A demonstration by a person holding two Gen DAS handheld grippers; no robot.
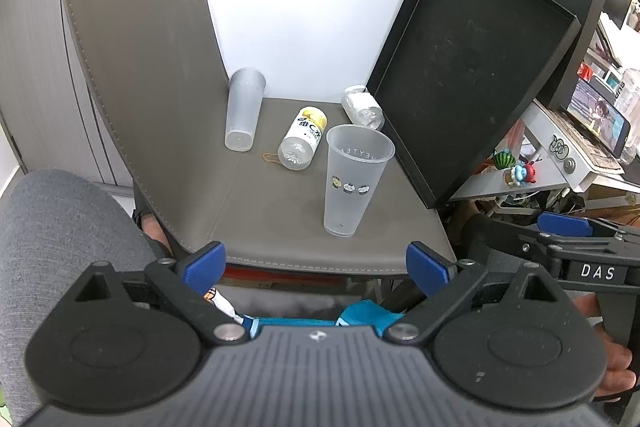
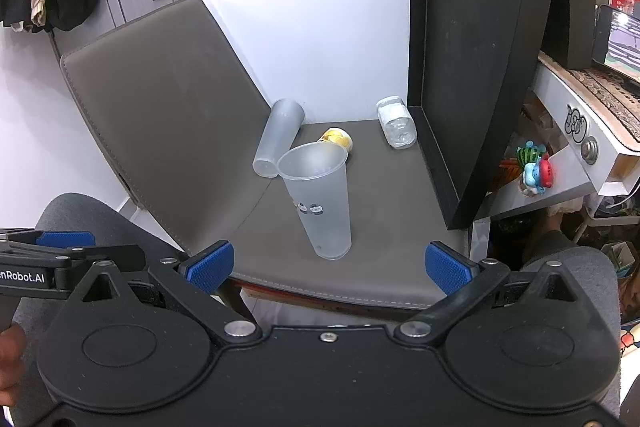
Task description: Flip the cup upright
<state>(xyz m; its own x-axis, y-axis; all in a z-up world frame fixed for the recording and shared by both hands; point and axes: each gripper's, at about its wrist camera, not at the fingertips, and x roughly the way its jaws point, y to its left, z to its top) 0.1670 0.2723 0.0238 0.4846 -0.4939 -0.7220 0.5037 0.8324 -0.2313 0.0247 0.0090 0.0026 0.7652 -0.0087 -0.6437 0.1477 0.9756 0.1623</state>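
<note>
A frosted plastic cup with small cartoon faces (image 1: 352,179) stands upright, mouth up, on the grey chair seat (image 1: 280,219); it also shows in the right wrist view (image 2: 320,199). A second plain frosted cup (image 1: 243,109) leans against the chair back; it also shows in the right wrist view (image 2: 278,138). My left gripper (image 1: 316,269) is open and empty, at the seat's front edge, short of the cup. My right gripper (image 2: 330,265) is open and empty, just in front of the standing cup.
A yellow-capped bottle (image 1: 303,139) and a clear bottle (image 1: 362,107) lie on the seat behind the cup. A black tray (image 1: 472,67) leans at the seat's right side. The chair back (image 1: 140,47) rises at the left. A cluttered white desk (image 1: 560,151) stands to the right.
</note>
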